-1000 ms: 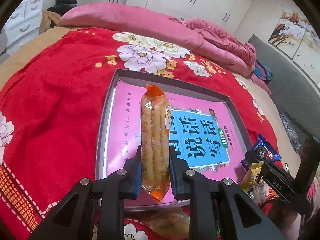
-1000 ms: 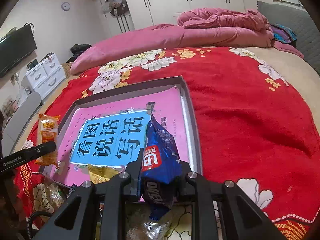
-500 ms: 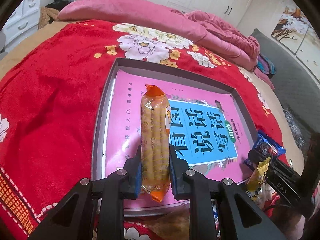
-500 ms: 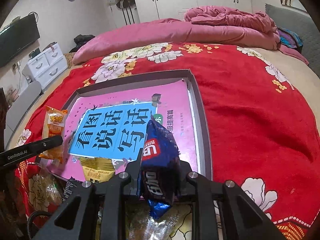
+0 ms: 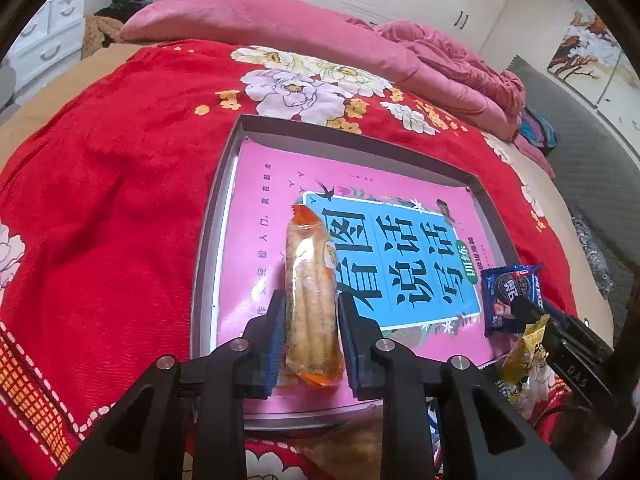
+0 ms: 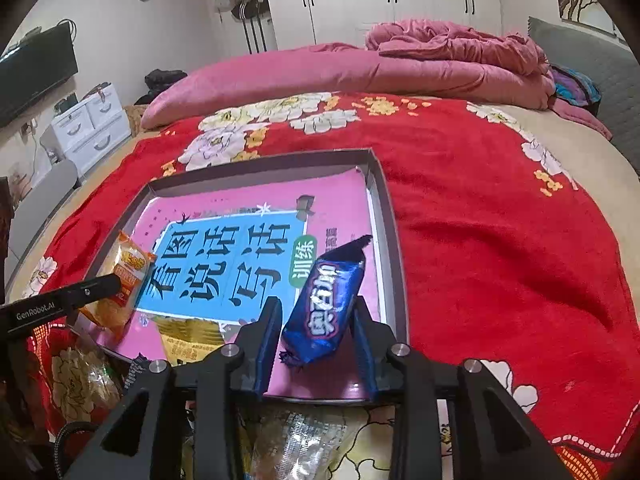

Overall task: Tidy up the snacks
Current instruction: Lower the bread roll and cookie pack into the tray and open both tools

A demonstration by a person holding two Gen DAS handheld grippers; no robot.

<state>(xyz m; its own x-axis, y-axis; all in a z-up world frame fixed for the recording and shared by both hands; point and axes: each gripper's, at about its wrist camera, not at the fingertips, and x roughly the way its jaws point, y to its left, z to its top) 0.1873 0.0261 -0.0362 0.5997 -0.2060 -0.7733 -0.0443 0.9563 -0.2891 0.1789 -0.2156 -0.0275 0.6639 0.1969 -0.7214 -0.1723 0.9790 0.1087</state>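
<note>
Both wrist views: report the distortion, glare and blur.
Left wrist view: fisheye bends the tray edges, dark vignette in the corners, glare on the orange snack pack. Right wrist view: same bowing, sharp print on the blue snack pack, bed's far end soft.

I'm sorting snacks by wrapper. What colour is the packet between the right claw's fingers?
Dark blue with white lettering: the packet, clearest in the right wrist view.

I see a glossy crinkled orange plastic snack wrapper, shiny blue foil cookie packet, plush red floral blanket, smooth pink paper book cover at its three o'clock
</note>
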